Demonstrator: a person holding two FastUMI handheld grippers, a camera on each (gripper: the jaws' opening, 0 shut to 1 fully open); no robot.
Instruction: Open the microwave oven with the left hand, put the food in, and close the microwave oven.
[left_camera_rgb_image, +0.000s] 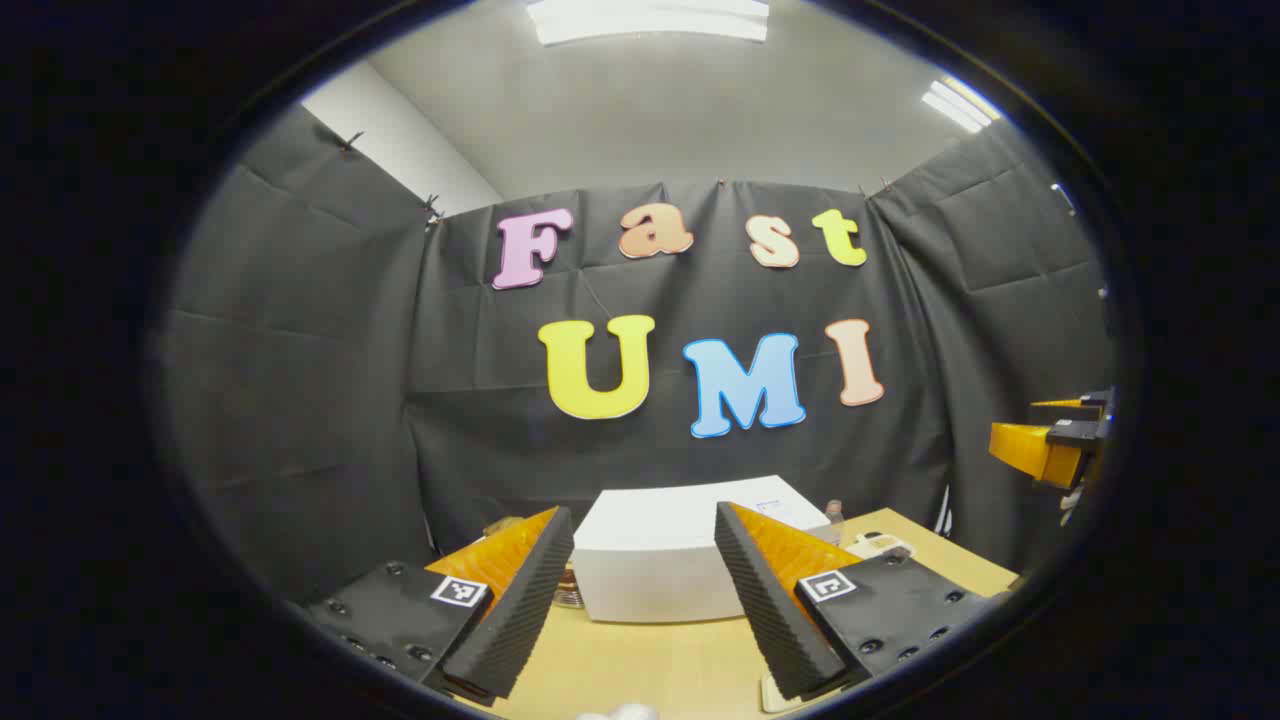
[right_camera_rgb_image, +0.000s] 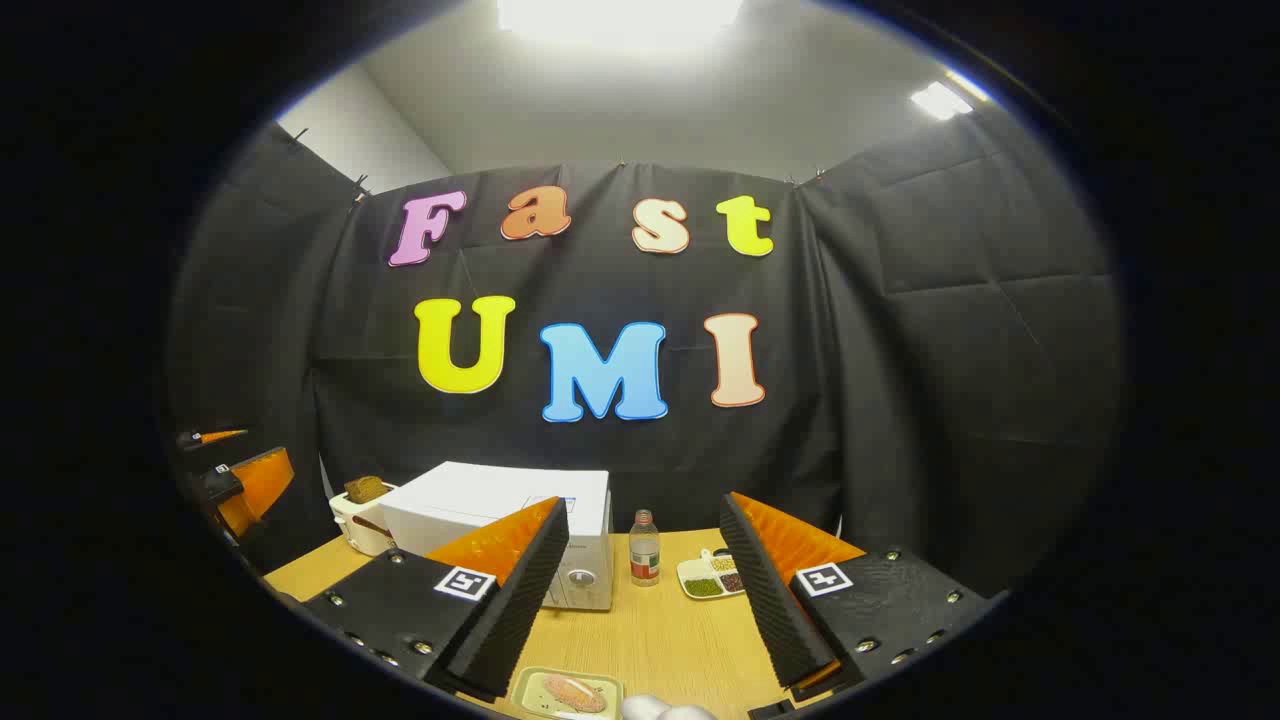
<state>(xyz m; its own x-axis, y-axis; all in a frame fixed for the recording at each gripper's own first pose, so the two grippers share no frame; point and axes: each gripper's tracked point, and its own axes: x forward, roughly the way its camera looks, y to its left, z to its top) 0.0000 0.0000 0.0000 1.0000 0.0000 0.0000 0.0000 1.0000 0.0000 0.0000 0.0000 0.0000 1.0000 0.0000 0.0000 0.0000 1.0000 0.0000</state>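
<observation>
- Left gripper view looks across the wooden table (left_camera_rgb_image: 650, 665) at the white microwave oven (left_camera_rgb_image: 665, 565), which sits at twelve o'clock from the left gripper (left_camera_rgb_image: 640, 585), well apart from it; from this angle the front cannot be read.
- The left gripper's jaws stand wide apart with nothing between them, raised above the table and touching nothing.
- In the right gripper view the microwave oven (right_camera_rgb_image: 500, 510) lies at about eleven o'clock, its door flush with the body and its dial facing forward, so it looks closed.
- The right gripper (right_camera_rgb_image: 640, 590) also has its jaws spread wide and empty.
- The food (right_camera_rgb_image: 575, 692), a reddish piece on a small pale tray (right_camera_rgb_image: 530, 690), rests on the table at six o'clock, just below the right gripper and in front of the microwave oven, untouched.
- Beside the microwave oven stand a small bottle (right_camera_rgb_image: 645, 548) at twelve o'clock, a divided dish (right_camera_rgb_image: 712, 578) at one o'clock, and a toaster with bread (right_camera_rgb_image: 362, 515) at ten o'clock.
- Judged from this, no step is done: opening the door, loading the food and closing the door all remain.
</observation>
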